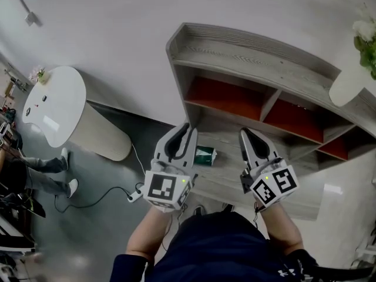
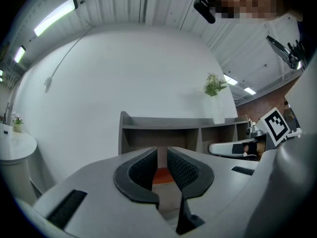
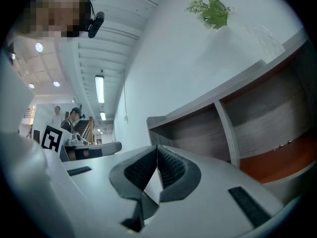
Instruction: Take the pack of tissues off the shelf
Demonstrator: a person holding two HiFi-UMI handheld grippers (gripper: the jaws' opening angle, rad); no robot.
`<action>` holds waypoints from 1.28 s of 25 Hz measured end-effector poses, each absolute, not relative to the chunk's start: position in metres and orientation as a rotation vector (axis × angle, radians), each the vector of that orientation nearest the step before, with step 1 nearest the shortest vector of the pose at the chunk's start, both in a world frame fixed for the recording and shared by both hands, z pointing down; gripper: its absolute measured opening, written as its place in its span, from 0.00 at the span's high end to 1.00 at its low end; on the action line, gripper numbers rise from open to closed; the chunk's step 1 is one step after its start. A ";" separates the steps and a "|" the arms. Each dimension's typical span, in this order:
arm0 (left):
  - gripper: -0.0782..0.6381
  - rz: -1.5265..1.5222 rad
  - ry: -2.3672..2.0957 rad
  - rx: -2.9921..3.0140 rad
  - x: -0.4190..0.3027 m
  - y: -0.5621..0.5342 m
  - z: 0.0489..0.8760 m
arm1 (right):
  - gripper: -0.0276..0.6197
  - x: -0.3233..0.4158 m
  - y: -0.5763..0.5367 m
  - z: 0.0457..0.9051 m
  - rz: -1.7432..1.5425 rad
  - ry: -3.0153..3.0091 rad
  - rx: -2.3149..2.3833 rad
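Though blurred, boxy, perhaps plastic-wrapped tissue pack [image 1: 205,154]

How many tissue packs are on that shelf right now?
1: the green pack lies on the shelf's lower board, beside the left gripper. Compartments could hide others.

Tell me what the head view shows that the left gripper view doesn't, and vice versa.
Head view only: the green pack of tissues lying on the shelf. Left gripper view only: the pads of the left gripper slightly apart, nothing between them, and ceiling light strips. Both: the shelf, the plant on top, the right gripper.
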State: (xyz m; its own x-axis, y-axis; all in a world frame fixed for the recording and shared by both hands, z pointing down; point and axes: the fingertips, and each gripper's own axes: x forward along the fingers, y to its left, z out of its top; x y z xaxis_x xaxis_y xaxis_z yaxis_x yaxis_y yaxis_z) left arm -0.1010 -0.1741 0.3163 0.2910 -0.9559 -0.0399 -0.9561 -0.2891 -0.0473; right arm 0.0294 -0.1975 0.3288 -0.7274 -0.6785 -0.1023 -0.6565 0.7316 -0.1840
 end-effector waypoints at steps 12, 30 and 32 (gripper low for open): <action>0.79 -0.021 1.845 -2.478 -0.101 -0.177 0.322 | 0.94 0.025 -0.201 0.330 -0.202 2.790 -1.049; 0.79 -0.039 1.871 -2.477 -0.102 -0.174 0.328 | 0.94 0.026 -0.196 0.331 -0.196 2.803 -1.024; 0.79 -0.039 1.876 -2.474 -0.103 -0.175 0.329 | 0.94 0.026 -0.196 0.330 -0.185 2.803 -1.018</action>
State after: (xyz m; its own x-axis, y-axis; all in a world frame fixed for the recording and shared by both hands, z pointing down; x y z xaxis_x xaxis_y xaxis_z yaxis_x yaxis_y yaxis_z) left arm -0.1034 -0.1746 0.3290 0.2698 -0.9629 -0.0024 -0.9620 -0.2694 -0.0442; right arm 0.0259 -0.1962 0.3301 -0.7575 -0.6449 -0.1014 -0.6260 0.7616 -0.1676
